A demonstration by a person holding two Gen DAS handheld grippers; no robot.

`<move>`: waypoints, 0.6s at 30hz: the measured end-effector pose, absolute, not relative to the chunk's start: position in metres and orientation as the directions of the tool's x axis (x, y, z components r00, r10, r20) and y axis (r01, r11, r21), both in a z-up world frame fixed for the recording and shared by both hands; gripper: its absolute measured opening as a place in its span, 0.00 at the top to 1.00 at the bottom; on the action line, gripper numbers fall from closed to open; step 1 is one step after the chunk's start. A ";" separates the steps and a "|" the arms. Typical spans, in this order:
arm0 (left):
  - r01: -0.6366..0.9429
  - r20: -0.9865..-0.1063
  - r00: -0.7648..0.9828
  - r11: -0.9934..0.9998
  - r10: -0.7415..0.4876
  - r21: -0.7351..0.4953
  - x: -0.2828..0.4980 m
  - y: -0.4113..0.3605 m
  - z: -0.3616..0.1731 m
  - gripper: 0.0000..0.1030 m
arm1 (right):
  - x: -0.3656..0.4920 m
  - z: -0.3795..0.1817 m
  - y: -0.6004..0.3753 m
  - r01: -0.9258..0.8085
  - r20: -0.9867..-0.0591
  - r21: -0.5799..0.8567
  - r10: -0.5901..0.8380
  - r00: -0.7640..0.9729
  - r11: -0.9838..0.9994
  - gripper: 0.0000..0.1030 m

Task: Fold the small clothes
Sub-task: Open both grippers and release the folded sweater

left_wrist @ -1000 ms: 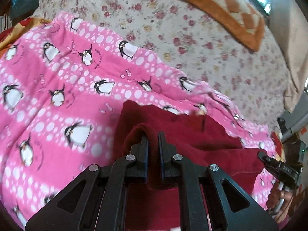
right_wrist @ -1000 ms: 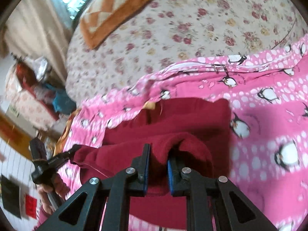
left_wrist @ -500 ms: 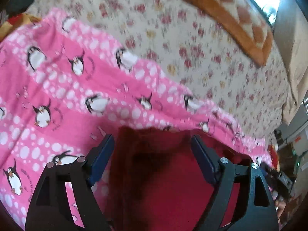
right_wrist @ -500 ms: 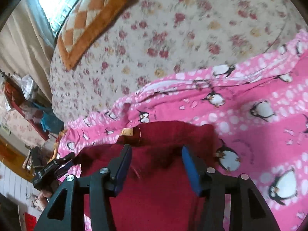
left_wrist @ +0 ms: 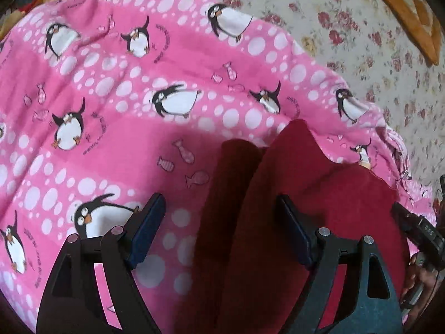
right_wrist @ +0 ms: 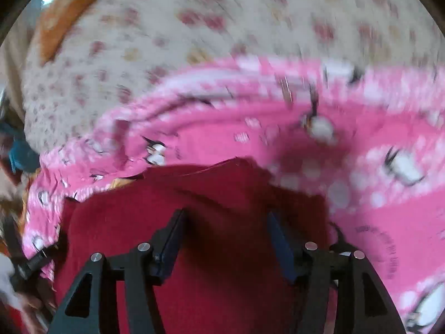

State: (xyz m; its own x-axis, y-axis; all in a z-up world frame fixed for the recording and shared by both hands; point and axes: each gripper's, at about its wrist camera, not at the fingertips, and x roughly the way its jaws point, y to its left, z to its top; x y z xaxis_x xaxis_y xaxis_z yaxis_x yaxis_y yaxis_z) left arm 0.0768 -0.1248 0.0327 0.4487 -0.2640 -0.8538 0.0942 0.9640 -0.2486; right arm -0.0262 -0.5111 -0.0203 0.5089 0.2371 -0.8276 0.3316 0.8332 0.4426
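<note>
Now the dark red garment (left_wrist: 319, 208) lies on a pink penguin blanket (left_wrist: 111, 144) spread over the bed, and from the left wrist camera it fills the lower frame from about 6 to 4 o'clock, with a raised fold edge peaking toward 1 o'clock. The left gripper (left_wrist: 219, 231) hangs just above its left edge with fingers (left_wrist: 147, 228) spread wide and nothing between them; its right finger sits over the red cloth, its left finger over the blanket. The right gripper (right_wrist: 225, 247) is likewise wide and empty, both fingers over the red cloth, though that view is blurred and detail is poor. By my reading, one fold has been laid down and the hands are free between folds. The next move calls for picking a fresh edge or corner, pinching only the red layer and not the blanket beneath, then carrying it across evenly. The soft blanket is wrinkled and could be caught along with the garment. Beyond it at 12 to 2 o'clock lies a floral bedspread (left_wrist: 361, 41), with an orange checked cushion (left_wrist: 411, 14) at the far corner, well apart from the work.
</note>
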 end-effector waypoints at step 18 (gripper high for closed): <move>0.147 -0.833 0.516 0.978 -0.201 -0.145 -0.032 -0.107 0.064 0.20 | -0.139 0.033 -0.478 0.225 -0.872 0.310 0.182 0.455 0.924 0.36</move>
